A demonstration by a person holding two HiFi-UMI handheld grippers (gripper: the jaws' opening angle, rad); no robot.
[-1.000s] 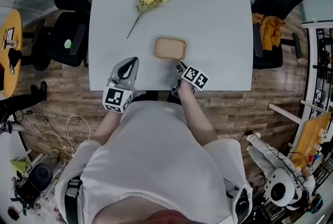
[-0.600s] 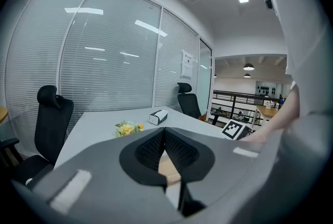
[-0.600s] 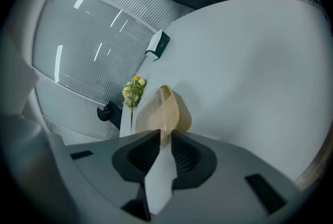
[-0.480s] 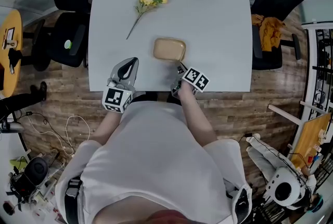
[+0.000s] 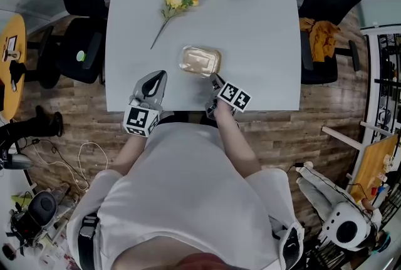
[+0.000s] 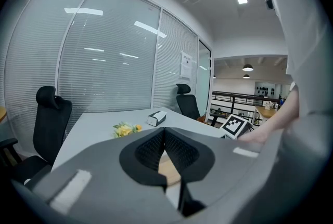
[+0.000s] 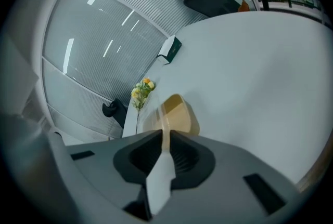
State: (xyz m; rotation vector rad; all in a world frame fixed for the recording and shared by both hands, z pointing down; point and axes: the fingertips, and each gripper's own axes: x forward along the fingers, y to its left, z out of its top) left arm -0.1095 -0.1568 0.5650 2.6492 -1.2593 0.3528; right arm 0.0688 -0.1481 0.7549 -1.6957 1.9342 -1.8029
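Gripping tan tray point(image 5: 199, 61) rim, right gripper point(image 7: 165, 137) jaws clamped, left gripper point(image 5: 159, 76) closed

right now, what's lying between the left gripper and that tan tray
Nothing. In the head view, only bare table separates the left gripper from the tan tray.
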